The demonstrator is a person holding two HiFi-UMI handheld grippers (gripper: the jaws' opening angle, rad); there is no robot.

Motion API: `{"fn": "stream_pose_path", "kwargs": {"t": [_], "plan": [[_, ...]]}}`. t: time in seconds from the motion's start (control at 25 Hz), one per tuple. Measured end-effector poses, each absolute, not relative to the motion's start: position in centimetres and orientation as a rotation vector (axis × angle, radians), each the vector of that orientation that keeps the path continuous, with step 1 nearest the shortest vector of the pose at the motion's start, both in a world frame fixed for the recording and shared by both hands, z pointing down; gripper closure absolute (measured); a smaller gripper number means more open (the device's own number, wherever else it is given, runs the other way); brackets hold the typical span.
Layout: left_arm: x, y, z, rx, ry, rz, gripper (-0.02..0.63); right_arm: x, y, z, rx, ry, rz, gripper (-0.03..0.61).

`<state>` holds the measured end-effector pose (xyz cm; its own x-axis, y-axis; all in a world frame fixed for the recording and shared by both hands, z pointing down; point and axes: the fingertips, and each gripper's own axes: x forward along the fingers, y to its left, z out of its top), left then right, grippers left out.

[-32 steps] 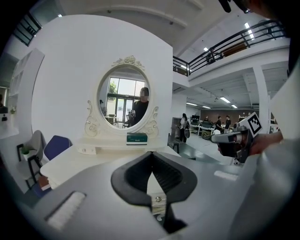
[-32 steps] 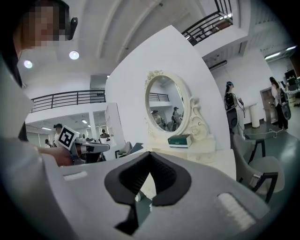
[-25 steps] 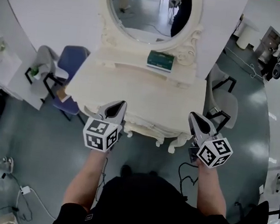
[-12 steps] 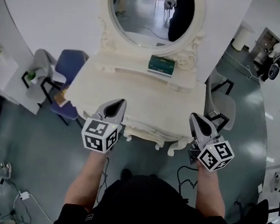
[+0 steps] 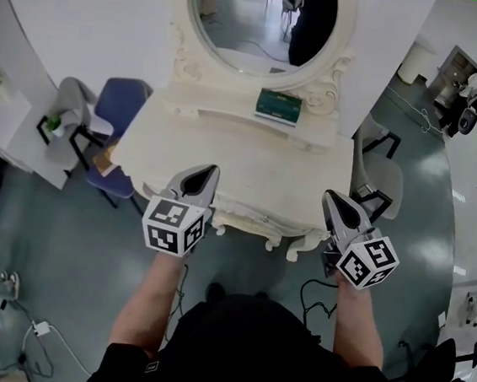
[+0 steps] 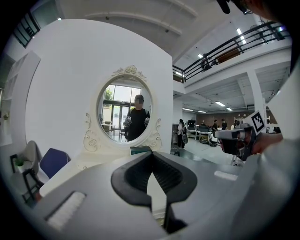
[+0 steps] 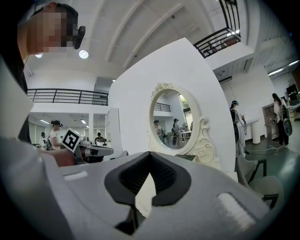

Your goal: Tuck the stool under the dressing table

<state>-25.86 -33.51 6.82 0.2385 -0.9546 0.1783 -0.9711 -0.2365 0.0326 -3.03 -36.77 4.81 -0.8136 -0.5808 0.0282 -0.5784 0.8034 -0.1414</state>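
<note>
The cream dressing table [image 5: 242,157] with its oval mirror [image 5: 269,20] stands straight ahead. Carved cream feet [image 5: 271,242] show under its front edge; whether they belong to the stool I cannot tell, and no stool is plainly in view. My left gripper [image 5: 212,171] is shut and empty, hovering at the table's front left edge. My right gripper [image 5: 326,195] is also shut and empty at the front right corner. In the left gripper view the gripper [image 6: 151,157] points at the mirror [image 6: 124,110]. In the right gripper view the gripper [image 7: 150,157] points the same way, jaws together.
A green box [image 5: 279,105] lies on the table's back shelf. A blue chair [image 5: 115,118] stands left of the table, a grey chair [image 5: 384,180] to its right. Cables [image 5: 312,300] trail on the floor by my right arm. People stand far off in the hall.
Both grippers have risen slightly in front of the table and stay shut. The head view has shifted a little.
</note>
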Motion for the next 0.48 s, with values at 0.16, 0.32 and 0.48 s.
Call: {"fn": "stream_pose_path", "kwargs": {"t": [0.16,0.32,0.48], "plan": [[-25.78,-33.45,6.89,2.36,-1.848,0.184,0.597,-3.02,-36.83,4.96,-0.952,2.97,-0.231,0.578],[-25.69,-33.47,6.91,2.357,-1.848,0.186,0.597,-3.09,-36.91,5.09,-0.943,2.976,-0.238,0.578],[-25.55,-33.38,6.96,2.358,-1.847,0.186,0.597,-3.03,-36.84,5.36,-0.939,2.978,-0.245,0.578]]}}
